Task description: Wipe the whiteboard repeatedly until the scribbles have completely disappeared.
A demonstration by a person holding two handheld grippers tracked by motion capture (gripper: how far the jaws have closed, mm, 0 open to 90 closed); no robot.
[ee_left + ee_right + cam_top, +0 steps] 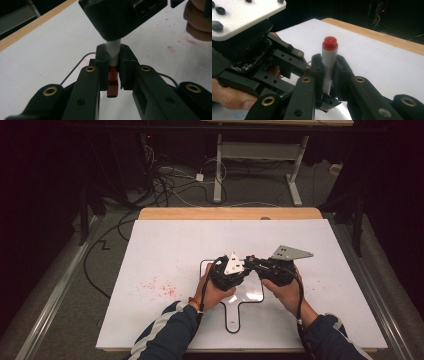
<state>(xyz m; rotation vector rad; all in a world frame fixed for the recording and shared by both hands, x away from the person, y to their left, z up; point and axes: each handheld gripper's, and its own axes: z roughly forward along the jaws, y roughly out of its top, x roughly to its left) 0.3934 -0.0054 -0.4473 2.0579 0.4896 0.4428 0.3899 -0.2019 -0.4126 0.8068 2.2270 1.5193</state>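
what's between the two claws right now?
A red-and-white marker bridges them. The right claw grips its white barrel, seen in the right gripper view; the left claw clamps its red part, seen in the left gripper view.

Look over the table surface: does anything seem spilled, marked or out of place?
Yes. Red specks and smears are scattered over the white table, left of the small whiteboard. They look like stray ink from the red-capped marker gripped by both hand-held grippers.

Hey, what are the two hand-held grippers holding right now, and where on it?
One marker. The right hand-held gripper clamps its white barrel, red end up. The left hand-held gripper grips its other end, around the red part there.
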